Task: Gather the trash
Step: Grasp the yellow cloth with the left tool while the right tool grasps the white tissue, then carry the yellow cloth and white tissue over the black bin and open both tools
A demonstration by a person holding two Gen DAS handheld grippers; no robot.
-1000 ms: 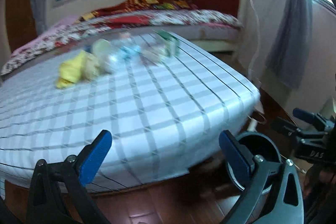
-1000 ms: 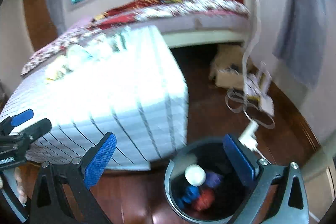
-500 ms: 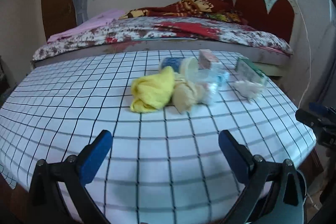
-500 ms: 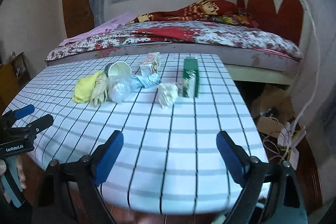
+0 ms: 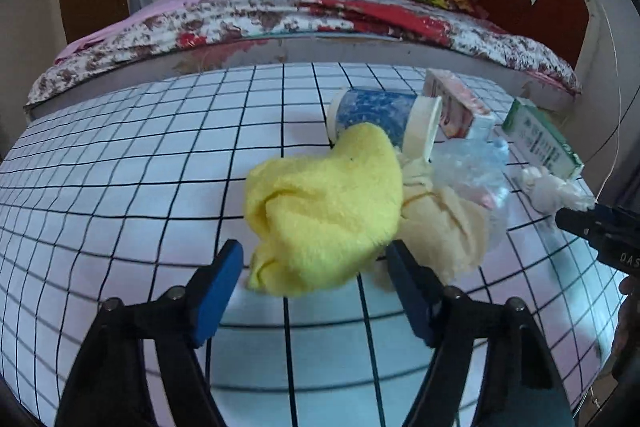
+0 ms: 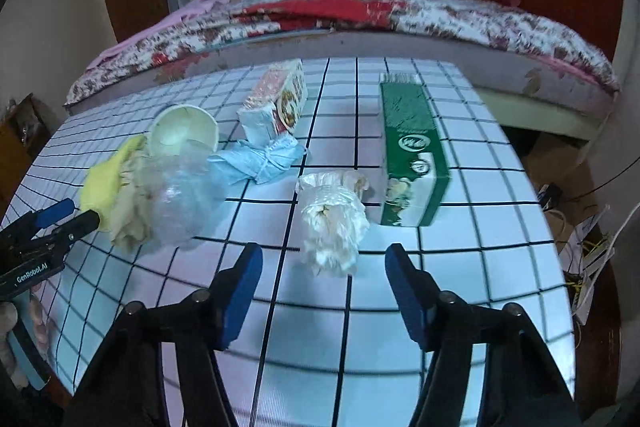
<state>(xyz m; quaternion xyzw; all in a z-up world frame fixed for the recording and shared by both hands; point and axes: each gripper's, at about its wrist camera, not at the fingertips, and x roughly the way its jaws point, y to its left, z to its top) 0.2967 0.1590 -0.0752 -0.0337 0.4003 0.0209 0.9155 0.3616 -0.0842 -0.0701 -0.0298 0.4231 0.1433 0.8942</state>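
Hovering low over the near part of the table (image 5: 120, 195), the left gripper (image 5: 316, 279) has its jaws spread wide, and the blue pads (image 5: 218, 291) flank the near end of a crumpled yellow cloth (image 5: 324, 211) without closing on it. The cloth lies on the black-and-white grid tablecloth. Touching its right side is a cream-coloured rag (image 5: 444, 223), and behind both lies a paper cup (image 5: 384, 119) tipped on its side, its mouth turned toward the right. A clear crumpled plastic bag (image 5: 472, 167) rests against the cup and the rag.

The right gripper (image 6: 322, 279) is likewise spread wide and holds nothing. Its blue pads (image 6: 240, 291) sit on either side of the near end of a crumpled white plastic wad (image 6: 332, 219), which lies on the tablecloth between them and slightly beyond. Just right of the wad lies a green carton (image 6: 412, 151), flat, with its long axis pointing away from the camera. Beyond the wad, to the left, lies a knotted light-blue piece (image 6: 260, 159), and behind that a small pink-and-white carton (image 6: 276, 103).

At the left edge of the right wrist view, the other gripper's tips reach the yellow cloth. A bed (image 6: 360, 15) with a floral cover and a red blanket stands behind the table.
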